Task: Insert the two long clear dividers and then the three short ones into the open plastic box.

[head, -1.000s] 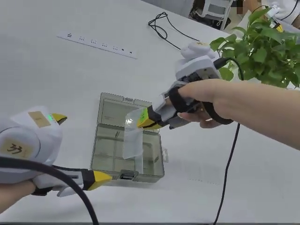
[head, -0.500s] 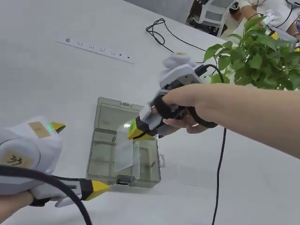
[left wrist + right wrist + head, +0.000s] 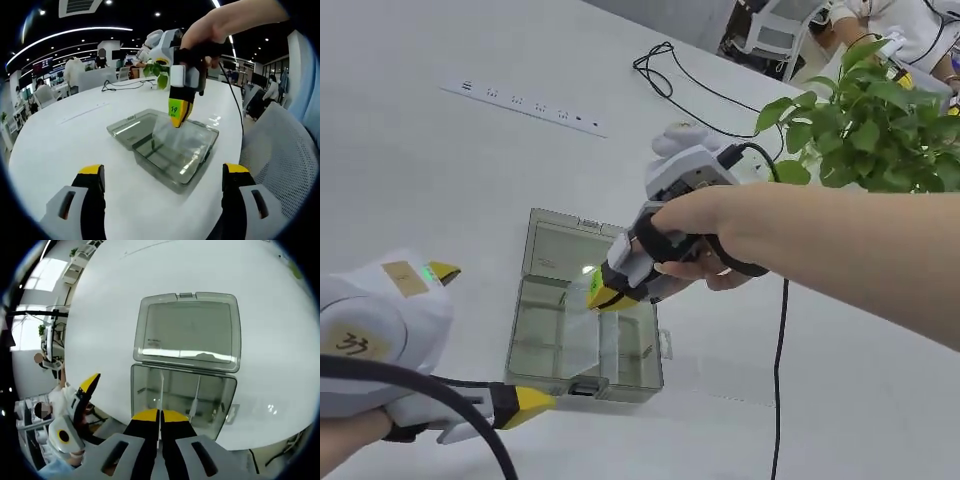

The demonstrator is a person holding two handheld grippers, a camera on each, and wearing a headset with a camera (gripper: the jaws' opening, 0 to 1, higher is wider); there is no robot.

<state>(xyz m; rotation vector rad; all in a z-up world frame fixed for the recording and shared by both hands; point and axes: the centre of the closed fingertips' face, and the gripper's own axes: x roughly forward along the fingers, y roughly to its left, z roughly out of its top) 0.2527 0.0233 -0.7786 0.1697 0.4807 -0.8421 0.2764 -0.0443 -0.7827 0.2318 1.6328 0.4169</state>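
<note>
The open plastic box (image 3: 533,362) lies on the white table with its lid (image 3: 560,245) folded back. My right gripper (image 3: 600,294) hovers over the box's middle, shut on a clear divider (image 3: 582,335) that hangs down into the tray. In the right gripper view the divider (image 3: 161,387) shows edge-on between the yellow tips (image 3: 160,415), running along the tray (image 3: 227,390). To its right another thin clear strip (image 3: 196,396) stands in the tray. My left gripper (image 3: 488,336) is open and empty, near the box's left front corner. In the left gripper view the box (image 3: 165,176) lies ahead of the open left gripper (image 3: 162,172).
At the far left of the table lies a white power strip (image 3: 525,103). A potted plant (image 3: 880,120) stands at the back right. A black cable (image 3: 780,340) trails from the right gripper toward the front edge, and another cable (image 3: 665,65) loops at the back.
My right gripper has carried the divider left and down, closer into the tray. The left gripper has hardly moved. The head camera shifted a little.
</note>
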